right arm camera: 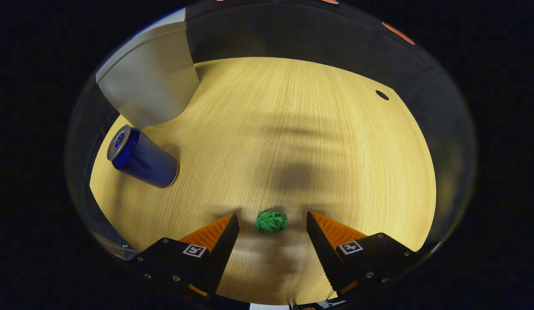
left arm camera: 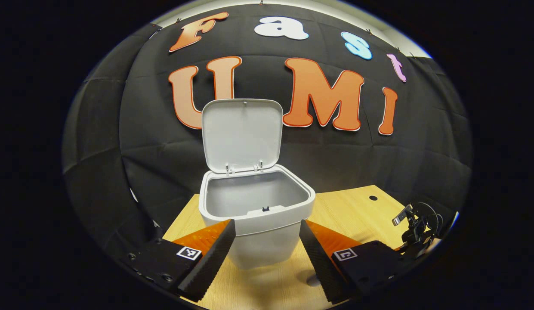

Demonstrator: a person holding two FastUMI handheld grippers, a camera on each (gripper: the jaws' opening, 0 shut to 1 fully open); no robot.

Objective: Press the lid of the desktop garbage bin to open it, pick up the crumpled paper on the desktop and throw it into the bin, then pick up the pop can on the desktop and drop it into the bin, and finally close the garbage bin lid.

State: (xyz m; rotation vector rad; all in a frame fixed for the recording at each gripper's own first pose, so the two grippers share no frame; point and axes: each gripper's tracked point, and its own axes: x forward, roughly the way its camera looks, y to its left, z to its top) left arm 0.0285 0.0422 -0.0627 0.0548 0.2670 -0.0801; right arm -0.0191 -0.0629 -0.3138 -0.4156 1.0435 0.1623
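The white desktop bin (left arm camera: 256, 215) stands on the wooden table with its lid (left arm camera: 242, 135) swung up and upright behind the mouth. My left gripper (left arm camera: 267, 234) is open, its fingers on either side of the bin's front wall, a little short of it. In the right gripper view, the green crumpled paper ball (right arm camera: 271, 221) lies on the table between the tips of my open right gripper (right arm camera: 272, 226), untouched by either finger. The blue pop can (right arm camera: 141, 158) stands at the left, next to the bin's wall (right arm camera: 148, 86). The right gripper (left arm camera: 415, 228) also appears far right in the left gripper view.
The wooden table (right arm camera: 301, 129) stretches wide beyond the paper ball, with a small dark hole (right arm camera: 382, 95) near its far right corner. The black booth wall rises directly behind the bin and the table's far edge.
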